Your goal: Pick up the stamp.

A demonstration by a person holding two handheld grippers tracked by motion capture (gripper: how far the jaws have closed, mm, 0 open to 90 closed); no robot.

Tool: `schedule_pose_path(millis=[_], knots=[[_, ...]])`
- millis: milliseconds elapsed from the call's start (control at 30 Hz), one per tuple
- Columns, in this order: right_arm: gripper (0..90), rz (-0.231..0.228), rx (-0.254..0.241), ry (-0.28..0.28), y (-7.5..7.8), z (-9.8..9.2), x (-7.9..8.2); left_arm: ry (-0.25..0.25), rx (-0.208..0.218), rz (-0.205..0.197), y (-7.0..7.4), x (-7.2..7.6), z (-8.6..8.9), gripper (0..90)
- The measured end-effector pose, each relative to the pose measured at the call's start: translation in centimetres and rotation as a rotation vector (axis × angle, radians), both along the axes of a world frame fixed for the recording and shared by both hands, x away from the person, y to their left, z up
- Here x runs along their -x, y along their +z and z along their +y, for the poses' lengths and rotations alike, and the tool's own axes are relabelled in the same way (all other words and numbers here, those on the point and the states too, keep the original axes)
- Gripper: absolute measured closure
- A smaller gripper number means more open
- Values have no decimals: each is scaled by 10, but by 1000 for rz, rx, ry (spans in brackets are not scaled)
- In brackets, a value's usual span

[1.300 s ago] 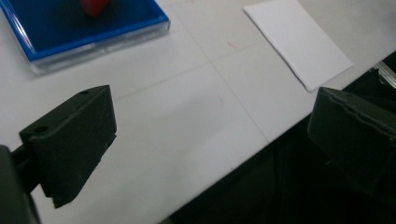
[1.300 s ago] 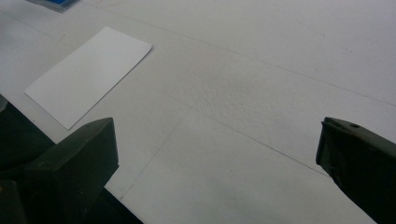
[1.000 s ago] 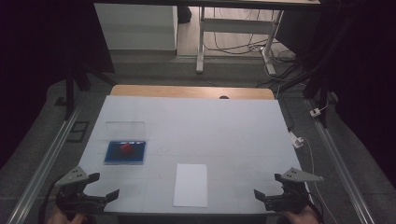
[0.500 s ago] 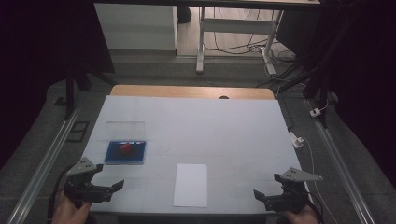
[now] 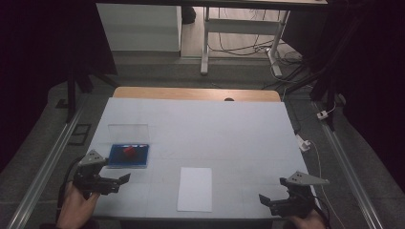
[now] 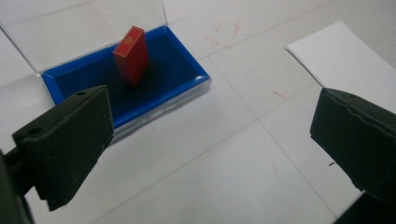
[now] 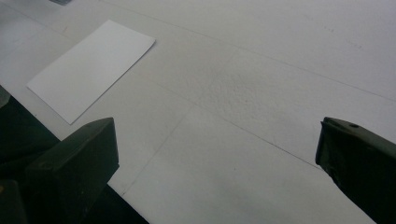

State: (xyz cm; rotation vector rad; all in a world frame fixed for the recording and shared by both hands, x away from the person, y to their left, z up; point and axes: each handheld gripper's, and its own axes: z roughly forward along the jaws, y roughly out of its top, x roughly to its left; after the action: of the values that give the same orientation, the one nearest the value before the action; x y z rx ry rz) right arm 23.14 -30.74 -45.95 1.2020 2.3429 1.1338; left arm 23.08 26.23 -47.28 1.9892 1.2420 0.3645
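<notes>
A blue case (image 5: 141, 156) lies at the table's left with its clear lid (image 5: 128, 132) folded open behind it. A small red block (image 5: 128, 151) stands in the case, tilted in the left gripper view (image 6: 132, 56) on the blue floor (image 6: 177, 74). My left gripper (image 5: 117, 183) hovers just in front of the case, jaws wide apart and holding nothing (image 6: 210, 116). A white paper sheet (image 5: 195, 189) lies near the front edge at the centre. My right gripper (image 5: 271, 190) is at the front right, open and holding nothing (image 7: 217, 140), with the sheet (image 7: 93, 65) off to its left.
The white table top (image 5: 215, 129) ends in a wooden strip (image 5: 196, 94) at the far edge. Metal rails (image 5: 47, 162) run along both sides. A white plug and cable (image 5: 304, 143) hang at the right edge.
My left gripper has moved forward and slightly right, closer to the blue case. The right gripper has stayed almost in place.
</notes>
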Motion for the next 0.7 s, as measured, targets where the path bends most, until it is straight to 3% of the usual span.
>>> schedule_pose_path(millis=[267,400,700], knots=[[0,2,0,3,0,1,0,4,-15,5,-2,-24,3,0],[0,4,7,6,0,0,0,-16,-46,3,-4,-38,5,0],[0,5,8,6,0,1,0,-51,-70,1,-9,-61,5,3]])
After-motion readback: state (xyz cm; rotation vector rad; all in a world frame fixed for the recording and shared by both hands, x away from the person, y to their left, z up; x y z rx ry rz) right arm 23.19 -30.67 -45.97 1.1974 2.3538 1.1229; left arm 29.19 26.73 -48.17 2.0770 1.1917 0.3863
